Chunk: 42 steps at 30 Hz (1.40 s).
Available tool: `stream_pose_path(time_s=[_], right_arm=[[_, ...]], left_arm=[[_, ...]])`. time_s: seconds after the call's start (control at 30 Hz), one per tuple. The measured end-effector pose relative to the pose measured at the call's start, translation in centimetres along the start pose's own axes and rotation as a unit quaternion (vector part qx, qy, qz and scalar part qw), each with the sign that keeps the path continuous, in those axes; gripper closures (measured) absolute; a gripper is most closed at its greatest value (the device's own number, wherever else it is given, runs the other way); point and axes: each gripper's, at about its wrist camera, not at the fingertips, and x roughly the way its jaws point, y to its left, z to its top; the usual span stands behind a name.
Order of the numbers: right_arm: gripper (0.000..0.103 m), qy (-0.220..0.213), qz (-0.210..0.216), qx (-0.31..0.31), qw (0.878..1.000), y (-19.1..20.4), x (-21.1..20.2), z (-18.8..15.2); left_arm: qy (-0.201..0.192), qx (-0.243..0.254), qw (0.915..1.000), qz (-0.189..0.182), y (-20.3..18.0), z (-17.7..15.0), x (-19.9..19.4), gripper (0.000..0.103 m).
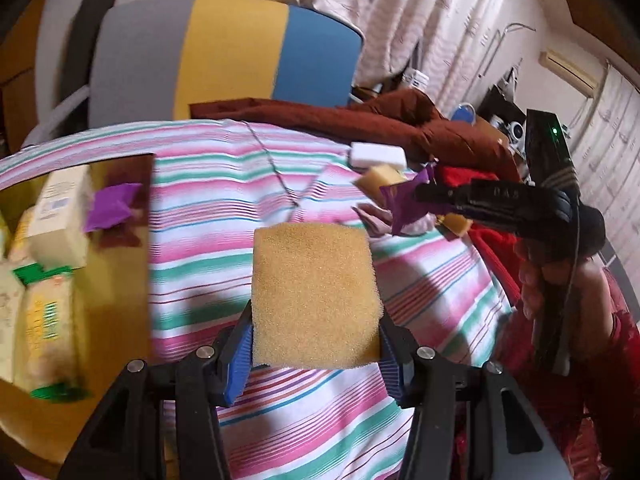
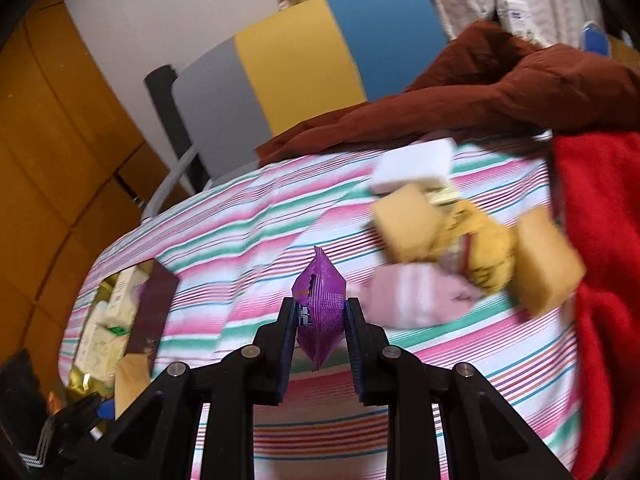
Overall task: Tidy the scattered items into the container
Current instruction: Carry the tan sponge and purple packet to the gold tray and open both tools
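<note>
- Container sits at far left of the striped bed, already holding boxes.
- My left gripper: jaws clamp yellow sponge, right of container, carried clear for dropping in.
- My right gripper: jaws pinch purple packet, farther right of container.

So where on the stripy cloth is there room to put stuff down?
The widest bare patch of striped cloth lies in the middle, between the box of packets on the left and the pile on the right. The crowded part is that right side, where a white block, yellow sponges and a pink cloth sit bunched beside the red blanket.
</note>
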Motion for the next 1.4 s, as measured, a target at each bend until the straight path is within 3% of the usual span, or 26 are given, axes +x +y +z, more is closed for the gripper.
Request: stream_pose_path(time_s=[0.33,0.53,0.8,1.1,1.17,1.3,1.4], right_arm=[[0.079,0.038,0.095,-0.043,0.994,10.2,2.1,-2.3],[0.079,0.062,0.147,-0.075,0.984,16.4,3.5,-3.5],[0.079,0.108,0.165,-0.13,0.972,22.8,6.1,-6.2],[0.076,0.153,0.168,-0.143,0.963,24.7,8.4,-8.8],[0.075,0.153,0.166,-0.146,0.963,24.6,8.3,-9.0],[0.053,0.142,0.168,-0.138,0.966,24.1,7.9,-8.9],[0.047,0.135,0.168,-0.127,0.968,23.7,7.5,-8.4]], left_arm=[[-0.036,-0.043,0.9976,0.039,4.9,-1.4,-5.0,0.049],[-0.06,-0.086,0.9911,0.081,9.6,-2.3,-8.2,0.049],[-0.018,-0.106,0.9856,0.131,14.9,-4.4,-9.4,0.049],[0.032,-0.113,0.9812,0.154,17.8,-5.5,-8.7,0.049],[0.036,-0.105,0.9784,0.175,18.0,-5.7,-8.8,0.048],[0.028,-0.118,0.9753,0.185,18.5,-5.9,-9.3,0.046],[0.016,-0.135,0.9719,0.192,18.5,-5.8,-9.8,0.045]])
